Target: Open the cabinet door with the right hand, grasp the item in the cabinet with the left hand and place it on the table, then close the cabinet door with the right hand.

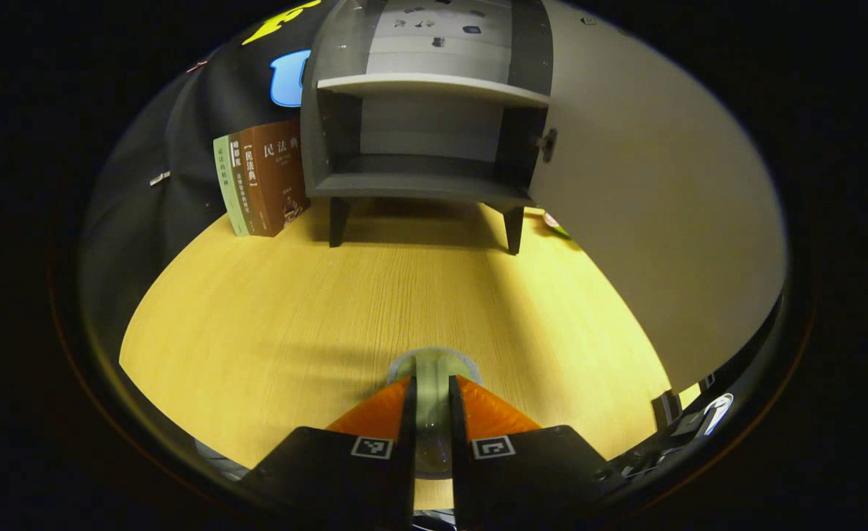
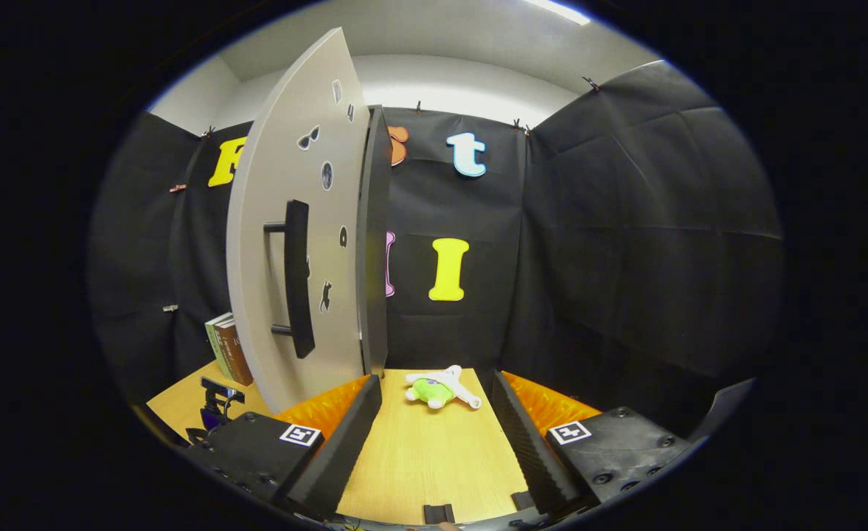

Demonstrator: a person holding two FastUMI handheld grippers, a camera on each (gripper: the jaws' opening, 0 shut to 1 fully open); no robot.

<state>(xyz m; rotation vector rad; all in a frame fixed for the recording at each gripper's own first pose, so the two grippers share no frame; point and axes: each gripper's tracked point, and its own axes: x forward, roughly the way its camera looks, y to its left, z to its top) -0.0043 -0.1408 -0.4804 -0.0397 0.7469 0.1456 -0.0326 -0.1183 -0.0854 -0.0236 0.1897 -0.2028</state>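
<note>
Left gripper view, from left to right: books (image 1: 260, 181) stand upright on the tabletop (image 1: 271, 324) against the booth wall, just beside the cabinet (image 1: 426, 140). The cabinet stands on short legs at the far side of the tabletop, its lower compartment open to view and bare. Its door (image 1: 655, 214) is swung wide open on the right. At the bottom, the left tool (image 1: 431, 413) sits low over the near part of the tabletop, its fingers drawn close on a pale, see-through round item (image 1: 432, 369) that shows between and just beyond their tips; both fingers press its sides.

Right gripper view, from left to right: the books (image 2: 227, 346) show low beside the door (image 2: 293, 251), which stands open edge-on, with a dark bar handle (image 2: 297, 280) and small stickers on its face. A green-and-white plush toy (image 2: 437, 389) lies on the tabletop (image 2: 426, 457) beyond the right tool (image 2: 435, 398), whose fingers are spread wide apart and hold nothing.
</note>
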